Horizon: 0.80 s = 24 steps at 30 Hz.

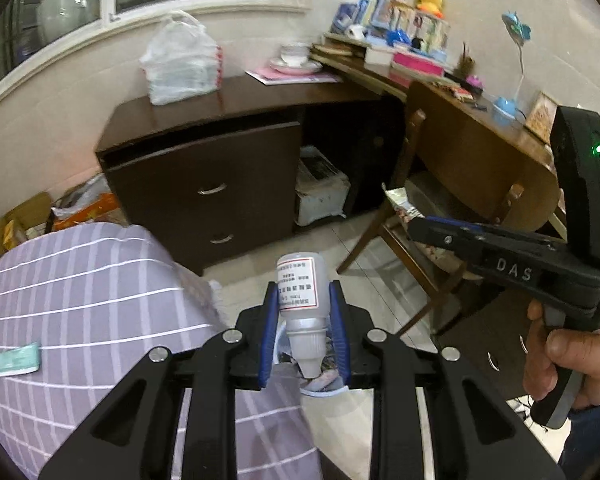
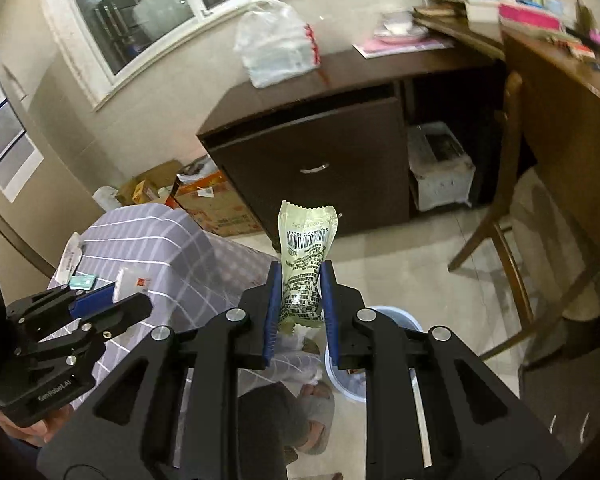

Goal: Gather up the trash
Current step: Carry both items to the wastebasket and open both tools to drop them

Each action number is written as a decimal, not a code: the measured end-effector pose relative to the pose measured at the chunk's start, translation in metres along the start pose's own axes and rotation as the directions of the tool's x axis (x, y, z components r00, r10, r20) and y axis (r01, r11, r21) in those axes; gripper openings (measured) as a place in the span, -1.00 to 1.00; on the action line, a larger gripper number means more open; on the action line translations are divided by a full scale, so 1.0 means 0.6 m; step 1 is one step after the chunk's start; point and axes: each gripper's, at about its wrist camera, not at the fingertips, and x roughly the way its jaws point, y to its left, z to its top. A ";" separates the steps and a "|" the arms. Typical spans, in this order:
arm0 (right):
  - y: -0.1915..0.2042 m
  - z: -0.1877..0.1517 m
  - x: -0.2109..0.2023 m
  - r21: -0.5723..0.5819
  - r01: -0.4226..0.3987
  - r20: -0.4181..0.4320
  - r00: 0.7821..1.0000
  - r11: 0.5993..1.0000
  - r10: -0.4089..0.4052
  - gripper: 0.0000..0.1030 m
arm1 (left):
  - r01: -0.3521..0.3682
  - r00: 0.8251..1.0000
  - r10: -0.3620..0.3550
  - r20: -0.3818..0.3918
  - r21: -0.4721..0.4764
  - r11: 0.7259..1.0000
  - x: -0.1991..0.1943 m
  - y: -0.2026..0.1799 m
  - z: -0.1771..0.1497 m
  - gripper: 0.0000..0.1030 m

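My left gripper (image 1: 304,300) is shut on a small white dropper bottle (image 1: 300,300) with a printed label, its cap pointing back toward the camera. My right gripper (image 2: 300,292) is shut on a pale green snack wrapper (image 2: 306,264) with a barcode, which sticks up past the blue pads. Below the right gripper stands a light blue trash bin (image 2: 404,322) lined with a clear bag, partly hidden by the fingers. The right gripper (image 1: 410,224) also shows in the left wrist view with the wrapper (image 1: 400,202) at its tip. The left gripper (image 2: 118,294) shows at lower left of the right wrist view with the bottle (image 2: 130,282).
A low surface under a purple checked cloth (image 1: 80,300) carries a green packet (image 1: 16,360). A dark drawer cabinet (image 2: 320,156) holds a white plastic bag (image 2: 276,44). A wooden chair (image 1: 420,220) and cluttered desk (image 1: 480,136) stand right. Cardboard boxes (image 2: 208,200) lie by the wall.
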 end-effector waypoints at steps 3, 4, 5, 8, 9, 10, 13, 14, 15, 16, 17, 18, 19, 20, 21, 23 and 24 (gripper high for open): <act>-0.020 -0.007 0.019 0.024 0.003 -0.024 1.000 1.000 -0.003 -0.62 | 0.018 0.999 -0.017 -0.042 0.010 1.000 0.036 -0.013 0.002 -0.53; -0.026 -0.007 0.027 0.034 0.002 -0.033 0.999 0.999 -0.001 -0.61 | 0.024 0.998 -0.023 -0.058 0.015 1.000 0.049 -0.019 0.004 -0.53; -0.032 -0.010 0.033 0.043 0.002 -0.041 0.999 0.999 0.000 -0.61 | 0.031 0.997 -0.029 -0.071 0.019 0.999 0.060 -0.025 0.005 -0.53; -0.053 -0.016 0.051 0.084 -0.004 -0.064 0.998 0.996 0.009 -0.61 | 0.052 0.992 -0.049 -0.113 0.022 0.998 0.094 -0.035 0.007 -0.53; -0.058 -0.019 0.055 0.097 -0.008 -0.068 0.998 0.995 0.014 -0.60 | 0.067 0.989 -0.064 -0.130 0.020 0.998 0.107 -0.039 0.009 -0.52; -0.065 -0.021 0.062 0.114 -0.015 -0.075 0.997 0.993 0.024 -0.56 | 0.083 0.986 -0.079 -0.146 0.021 0.996 0.117 -0.041 0.012 -0.52; -0.090 -0.027 0.083 0.171 -0.010 -0.102 0.994 0.985 0.028 -0.20 | 0.069 0.980 -0.062 -0.187 0.033 0.997 0.141 -0.051 0.018 0.38; -0.100 -0.031 0.087 0.199 -0.004 -0.107 0.994 0.980 0.026 0.39 | 0.037 0.984 -0.031 -0.174 0.035 0.999 0.142 -0.050 0.020 0.59; -0.105 -0.032 0.088 0.216 0.004 -0.107 0.994 0.976 0.020 0.50 | 0.010 0.989 -0.005 -0.146 0.033 0.999 0.137 -0.048 0.021 0.66; -0.114 -0.036 0.089 0.239 0.010 -0.109 0.994 0.971 0.016 0.50 | 0.007 0.990 -0.002 -0.140 0.033 0.999 0.134 -0.045 0.023 0.66; -0.118 -0.038 0.089 0.247 0.008 -0.112 0.993 0.969 0.020 0.51 | 0.012 0.990 -0.007 -0.143 0.031 0.999 0.132 -0.042 0.023 0.66; -0.122 -0.040 0.088 0.250 0.010 -0.114 0.993 0.968 0.019 0.60 | 0.008 0.990 -0.004 -0.140 0.028 1.000 0.128 -0.037 0.022 0.66; -0.124 -0.042 0.087 0.252 0.026 -0.116 0.993 0.967 0.003 0.66 | -0.001 0.991 0.005 -0.134 0.028 1.000 0.125 -0.033 0.022 0.66; -0.125 -0.042 0.087 0.252 0.033 -0.116 0.993 0.967 -0.004 0.75 | -0.015 0.992 0.019 -0.127 0.031 0.999 0.121 -0.030 0.021 0.66; -0.125 -0.041 0.086 0.252 0.038 -0.117 0.993 0.967 -0.009 0.82 | -0.031 0.992 0.035 -0.119 0.034 0.999 0.115 -0.026 0.021 0.66; -0.124 -0.040 0.084 0.254 0.056 -0.120 0.992 0.966 -0.026 0.88 | -0.044 0.994 0.046 -0.104 0.025 0.999 0.103 -0.017 0.022 0.67; -0.124 -0.039 0.084 0.254 0.063 -0.122 0.992 0.965 -0.033 0.88 | -0.045 0.994 0.047 -0.094 0.017 0.999 0.095 -0.011 0.022 0.69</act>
